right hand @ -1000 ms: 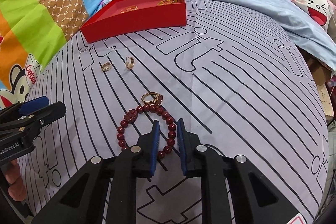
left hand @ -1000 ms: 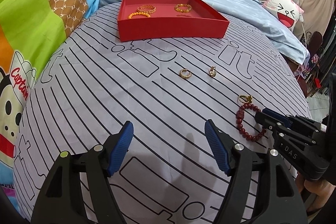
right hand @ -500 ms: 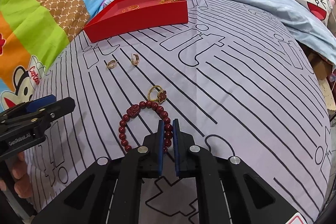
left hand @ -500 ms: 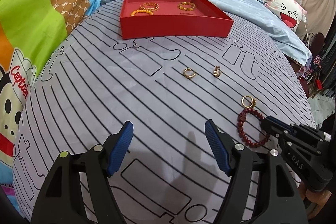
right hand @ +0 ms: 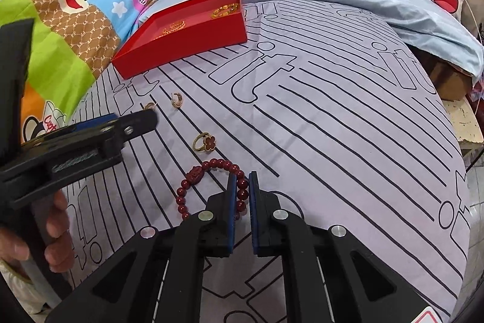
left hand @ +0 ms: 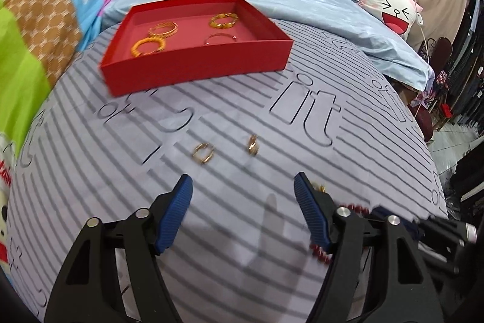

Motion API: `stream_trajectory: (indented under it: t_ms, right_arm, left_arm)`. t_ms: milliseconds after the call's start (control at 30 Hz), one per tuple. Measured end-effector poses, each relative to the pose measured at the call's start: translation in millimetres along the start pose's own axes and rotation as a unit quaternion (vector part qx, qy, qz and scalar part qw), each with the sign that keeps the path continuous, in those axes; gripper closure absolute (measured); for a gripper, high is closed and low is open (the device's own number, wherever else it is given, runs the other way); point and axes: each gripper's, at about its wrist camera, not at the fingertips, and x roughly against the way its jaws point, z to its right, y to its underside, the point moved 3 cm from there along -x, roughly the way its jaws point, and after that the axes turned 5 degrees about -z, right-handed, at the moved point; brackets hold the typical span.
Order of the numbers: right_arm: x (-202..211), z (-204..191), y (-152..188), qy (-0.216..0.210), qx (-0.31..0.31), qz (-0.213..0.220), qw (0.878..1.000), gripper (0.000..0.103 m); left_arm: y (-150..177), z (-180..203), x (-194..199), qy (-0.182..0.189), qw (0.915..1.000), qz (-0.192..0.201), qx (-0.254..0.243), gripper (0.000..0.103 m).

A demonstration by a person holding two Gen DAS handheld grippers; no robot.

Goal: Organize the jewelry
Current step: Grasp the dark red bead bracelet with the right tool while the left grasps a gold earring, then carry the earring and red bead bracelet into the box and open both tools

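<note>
Your right gripper (right hand: 241,186) had its ribbed blue pads clamped together on the red bead bracelet (right hand: 211,186), pinching the smooth round beads on the side farthest from the red tray (right hand: 193,41); the rest of the loop, with its carved oblong bead, looked like it was lying on the sheet (right hand: 332,126). Your left gripper (left hand: 242,208) had its jaws apart with nothing between them, and they'd just been closing a little, pointed toward the two small gold hoops (left hand: 203,153) that sat between it and the tray.

Progress-wise, I'd call it about halfway. The tray, a shallow matte box with stiff straight walls, already had four pieces in it: a chunky orange-gold bangle (left hand: 148,46), a thin twisted gold one (left hand: 163,28), a knobbly gold bracelet (left hand: 224,20) and a fine wire-like band (left hand: 219,37).

Outside the tray were the bracelet in your grip, a gold ring with a dark red clover top (right hand: 205,142) just tray-side of it, and both hoops closer to the tray. The sheet was soft, pale fabric with black stripes, so small rings could sink in.
</note>
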Motion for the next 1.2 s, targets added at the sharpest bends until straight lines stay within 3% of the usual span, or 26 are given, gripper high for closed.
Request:
stream_trajectory:
  t_ms: [467,700,767,867,1200]
  right_arm:
    - [-4.1,7.5,-3.0,-0.019,-0.012,-0.001,1.0,0.095]
    - [-7.6,5.7,-3.1,-0.023,-0.011,-0.004,1.0,0.095]
    - [-7.5,5.1,-3.0,-0.024,-0.01,-0.004,1.0,0.095]
    - [-7.4,3.8,-2.9,-0.024,-0.01,-0.004,1.0,0.095]
    - [-0.8,-2.4,-3.9,-0.028,-0.004,0.002,1.0,0.095]
  left_arm:
    - [-18.8,7.1,-40.2,0.001,0.9996,-0.028,0.005,0.071]
    - [-20.1,7.0,-42.3,-0.003,0.9997,-0.025,-0.001,0.079]
    - [-20.0,6.8,-42.8,-0.001,0.9997,-0.026,-0.002,0.089]
    - [-19.7,5.3,-42.4,0.003,0.9996,-0.027,-0.001,0.094]
    - [-14.3,2.2,-32.4,0.014,0.9996,-0.026,0.001,0.098]
